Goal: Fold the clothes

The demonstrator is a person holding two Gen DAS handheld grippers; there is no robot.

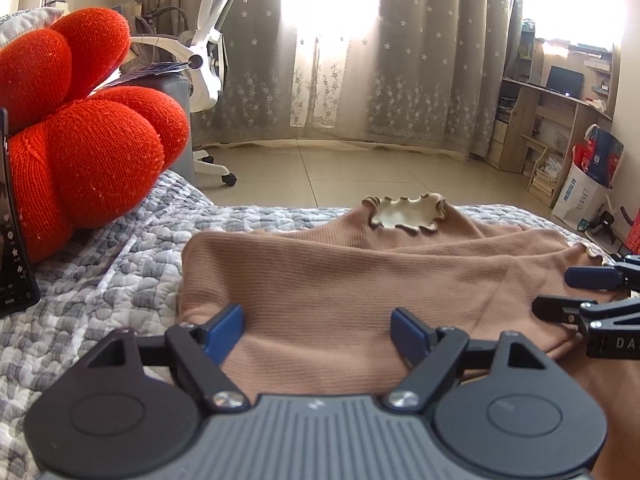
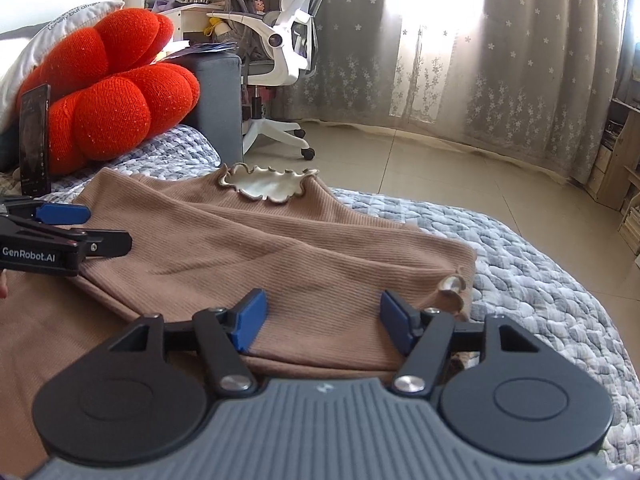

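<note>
Left gripper and right gripper pointed downward, jaws apart, over the folded brown top, gripping nothing.

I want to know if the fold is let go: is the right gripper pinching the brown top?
No: the right gripper has its blue pads spread apart above the brown top, gripping nothing.

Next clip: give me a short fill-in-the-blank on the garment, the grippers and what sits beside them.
1. The ribbed top on the quilt is ____ in colour.
2. Both the left gripper and the right gripper have their jaws ____.
3. The knitted cushion is ____.
4. Against the cushion leans a dark ____.

Missing words: brown; open; red; phone
</note>
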